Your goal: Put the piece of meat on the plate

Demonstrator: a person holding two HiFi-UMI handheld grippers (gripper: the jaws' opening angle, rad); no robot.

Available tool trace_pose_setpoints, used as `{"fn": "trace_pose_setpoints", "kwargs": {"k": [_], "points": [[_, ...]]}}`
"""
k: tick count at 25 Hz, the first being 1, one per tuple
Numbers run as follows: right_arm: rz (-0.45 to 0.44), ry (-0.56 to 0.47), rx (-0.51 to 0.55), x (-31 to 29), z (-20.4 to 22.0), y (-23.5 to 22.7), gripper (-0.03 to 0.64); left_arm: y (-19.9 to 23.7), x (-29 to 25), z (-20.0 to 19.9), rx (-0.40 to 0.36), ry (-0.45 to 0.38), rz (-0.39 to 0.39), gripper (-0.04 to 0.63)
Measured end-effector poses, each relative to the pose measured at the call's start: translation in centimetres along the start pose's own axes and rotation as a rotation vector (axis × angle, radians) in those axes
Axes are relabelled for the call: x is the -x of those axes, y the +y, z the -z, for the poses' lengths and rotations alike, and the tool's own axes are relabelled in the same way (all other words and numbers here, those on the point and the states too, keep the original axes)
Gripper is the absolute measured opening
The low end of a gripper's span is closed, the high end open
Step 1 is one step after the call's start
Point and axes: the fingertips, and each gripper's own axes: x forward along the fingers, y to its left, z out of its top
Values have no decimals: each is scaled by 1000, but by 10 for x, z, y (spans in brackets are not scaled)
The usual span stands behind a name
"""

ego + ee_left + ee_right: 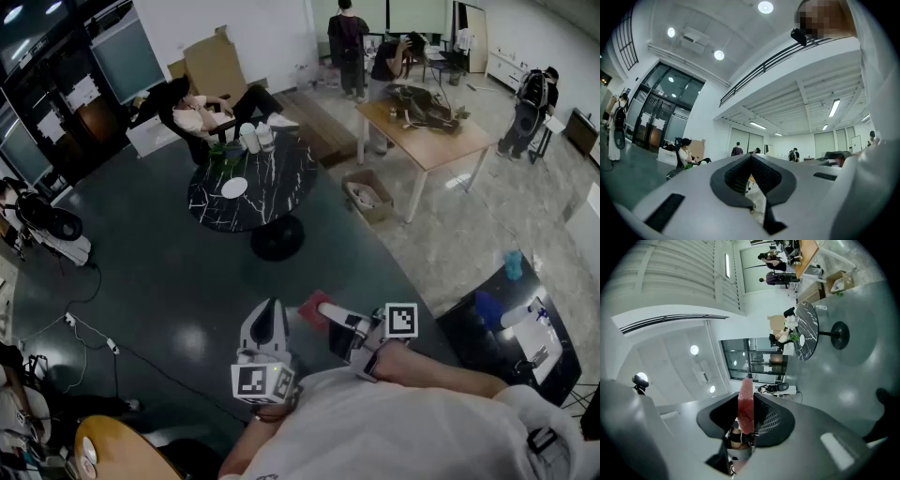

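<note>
The flat red slab of meat is clamped edge-on in the right gripper. In the right gripper view its dark pads press on both faces and a good length of the slab stands out past the tips. The left gripper has its jaws drawn together on nothing, their tips meeting with only the room showing behind them. Both tools sit close to the person's chest, well apart from the round black marble-patterned table. The small white round plate lies on that table, towards its left part as the head view shows it. I judge the task to be at the carry: the meat is picked up but open floor separates it from the table, so the hold has to last the whole walk. The main risk is the slab sliding or drooping out of the pads, since it looks smooth and only its lower part is pinched. A jolt or a twist of the wrist on the way could shake it loose onto the floor short of the table. At the table, the white bottles near its far edge and the seated person just beyond it crowd the approach. Letting go too high or off-centre could leave the meat on the marble beside the plate.
</note>
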Motion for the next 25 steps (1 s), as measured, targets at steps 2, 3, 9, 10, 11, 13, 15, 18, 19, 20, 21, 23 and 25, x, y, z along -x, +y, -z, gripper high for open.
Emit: {"fn": "trace_pose_setpoints", "kwargs": {"k": [2, 3, 9, 10, 11, 13, 15, 18, 19, 20, 21, 23, 25], "points": [[-10, 2, -3, -6, -4, 2, 92, 3, -5, -1, -2, -12, 3, 8], [-14, 3, -2, -8, -5, 2, 92, 4, -7, -1, -2, -15, 5, 8], [-13, 12, 17, -15, 0, -1, 92, 14, -2, 7, 5, -10, 2, 8], [-9, 11, 17, -15, 0, -3, 92, 14, -1, 7, 3, -8, -1, 8], [-4, 11, 17, -15, 0, -4, 92, 15, -1, 7, 1, -8, -2, 8], [3, 3, 10, -16, 0, -5, 92, 17, -2, 7, -4, -9, -2, 8], [8, -11, 0, -17, -2, -7, 92, 20, -3, 7, -7, -8, -5, 8], [11, -4, -14, -26, -2, -9, 92, 29, -5, 10, 6, -5, -8, 8], [13, 3, -17, -29, -1, -11, 92, 33, -7, 11, 15, 2, -7, 8], [17, 9, -18, -33, -1, -14, 92, 36, -9, 14, 25, 11, -6, 8], [22, 13, -19, -36, -1, -16, 92, 41, -10, 17, 33, 19, -6, 8], [22, 17, -16, -45, -3, -21, 92, 50, -12, 21, 36, 25, -12, 8], [22, 13, -23, -54, -5, -26, 92, 60, -14, 17, 20, 19, -21, 8]]}}
